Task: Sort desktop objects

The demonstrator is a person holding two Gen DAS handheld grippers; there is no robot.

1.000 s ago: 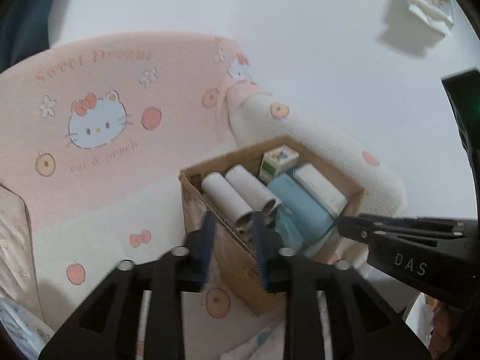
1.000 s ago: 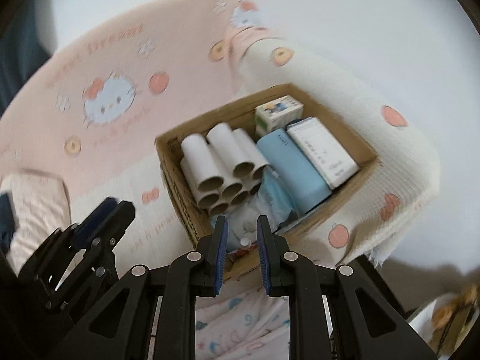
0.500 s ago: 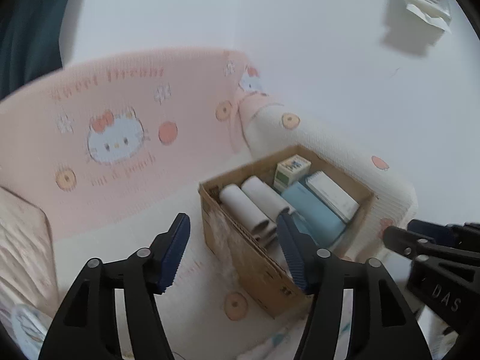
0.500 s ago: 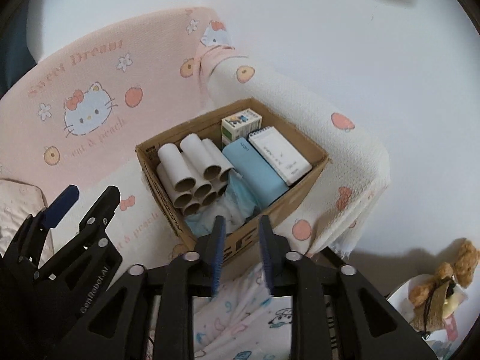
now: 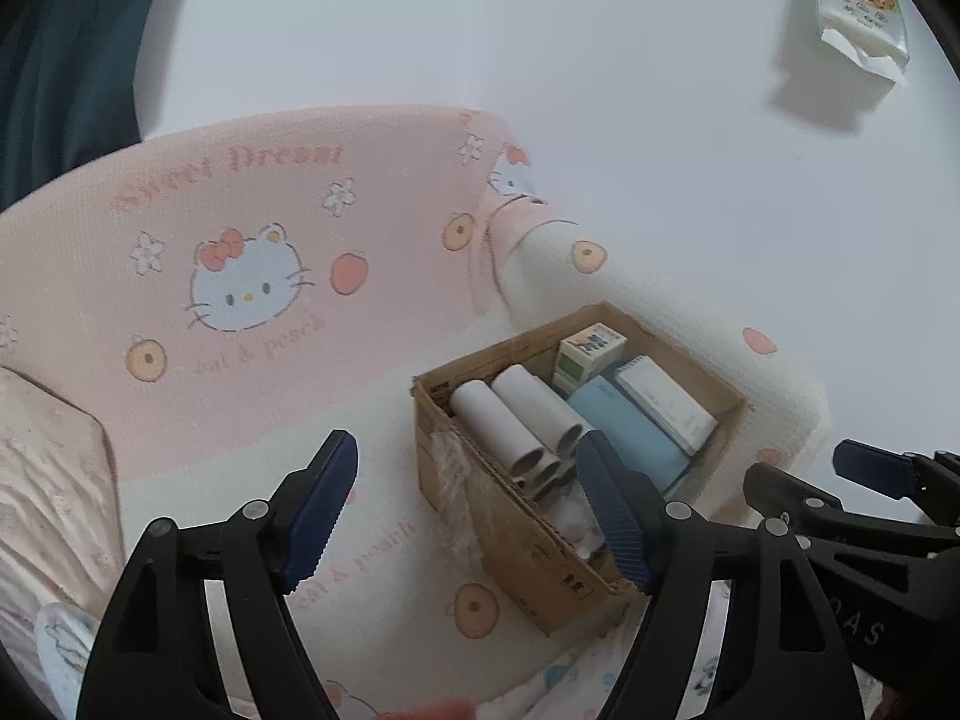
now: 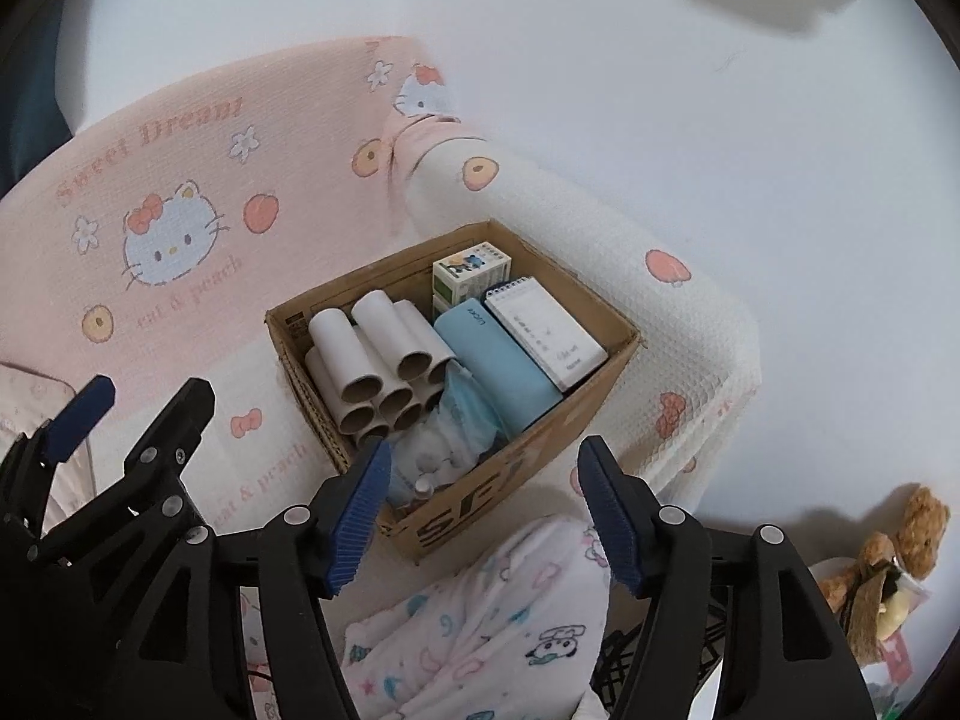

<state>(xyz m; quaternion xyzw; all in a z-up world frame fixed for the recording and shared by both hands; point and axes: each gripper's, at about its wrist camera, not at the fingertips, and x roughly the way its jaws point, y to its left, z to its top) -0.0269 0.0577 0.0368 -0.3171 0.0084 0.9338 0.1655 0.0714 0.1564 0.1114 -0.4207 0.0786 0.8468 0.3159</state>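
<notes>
A brown cardboard box (image 6: 594, 387) sits on a pink and white sofa (image 6: 180, 180). It holds several white paper tubes (image 6: 384, 354), a light blue case (image 6: 498, 366), a white notepad (image 6: 543, 339), a small printed carton (image 6: 471, 273) and crumpled plastic packs (image 6: 450, 438). The box also shows in the left wrist view (image 5: 516, 528). My right gripper (image 6: 486, 510) is open and empty, in front of and above the box. My left gripper (image 5: 468, 510) is open and empty, to the left of the box.
A patterned white cloth (image 6: 480, 618) lies in front of the box. A brown teddy bear (image 6: 888, 564) sits low on the right. A printed bag (image 5: 858, 6) hangs on the white wall. A cushion (image 5: 48, 480) lies at the sofa's left.
Both grippers have opened wide and pulled back from the box. The left opened first, the right in the last half second. The box looks smaller and farther now.
</notes>
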